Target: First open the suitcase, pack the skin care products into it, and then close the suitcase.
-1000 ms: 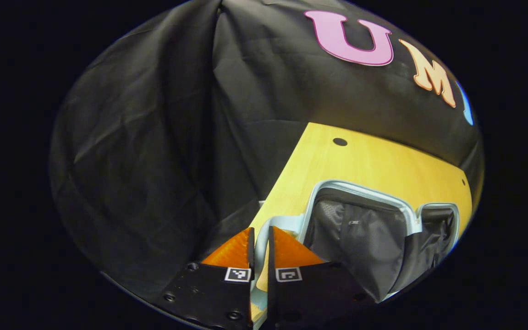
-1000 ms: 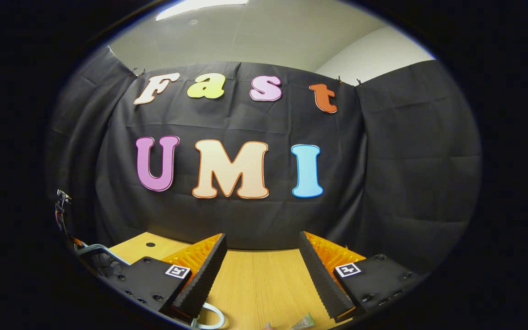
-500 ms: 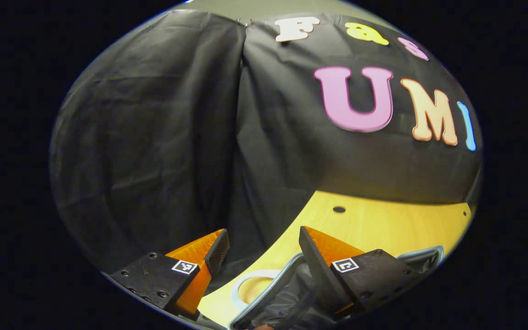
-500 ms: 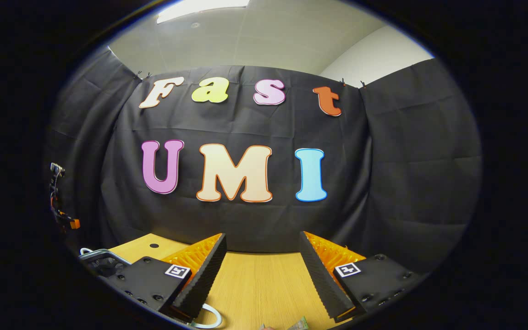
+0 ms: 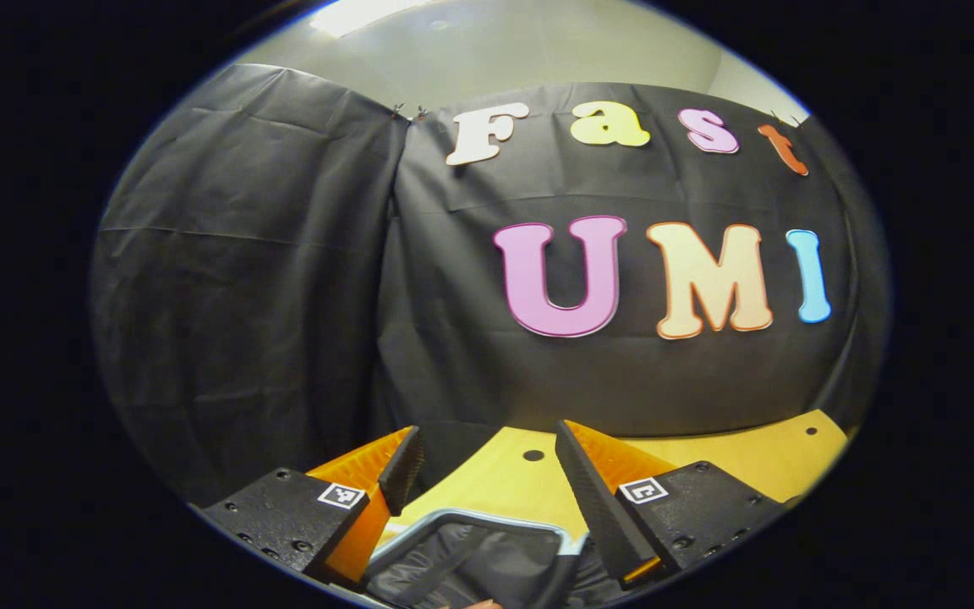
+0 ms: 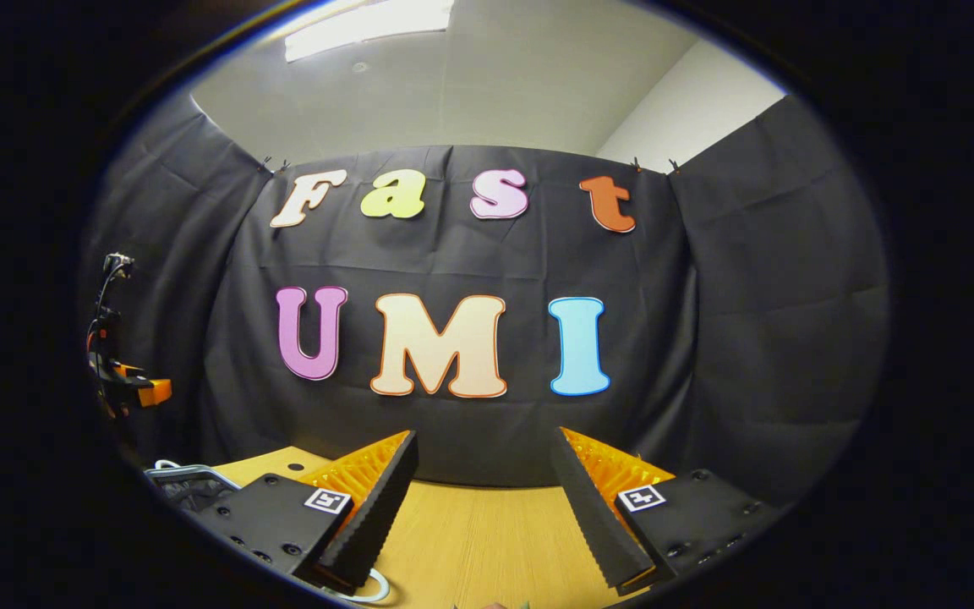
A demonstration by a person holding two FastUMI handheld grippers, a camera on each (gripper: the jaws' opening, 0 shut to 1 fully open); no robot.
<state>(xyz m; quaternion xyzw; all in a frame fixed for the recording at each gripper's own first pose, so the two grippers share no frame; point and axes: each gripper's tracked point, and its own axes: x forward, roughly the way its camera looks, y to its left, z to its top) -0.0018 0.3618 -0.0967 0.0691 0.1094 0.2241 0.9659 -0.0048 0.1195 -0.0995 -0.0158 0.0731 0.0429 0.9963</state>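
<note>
Suitcase [image 5: 470, 558] lying open on table [image 5: 757, 461], both tools spread, empty.

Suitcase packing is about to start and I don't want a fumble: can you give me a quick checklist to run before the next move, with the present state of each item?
1. Suitcase open: ok, its dark lining shows inside a pale rim in the left gripper view.
2. Left gripper free: ok, open, nothing between its fingers.
3. Right gripper free: ok, open and empty above the wooden table.
4. Skin care products located: cannot tell, only a sliver of something shows at the bottom edge of the right gripper view.
5. Grippers apart: ok, the left gripper hangs far off to the side in the right gripper view.
6. Room inside the suitcase: cannot tell, only a corner shows.
</note>
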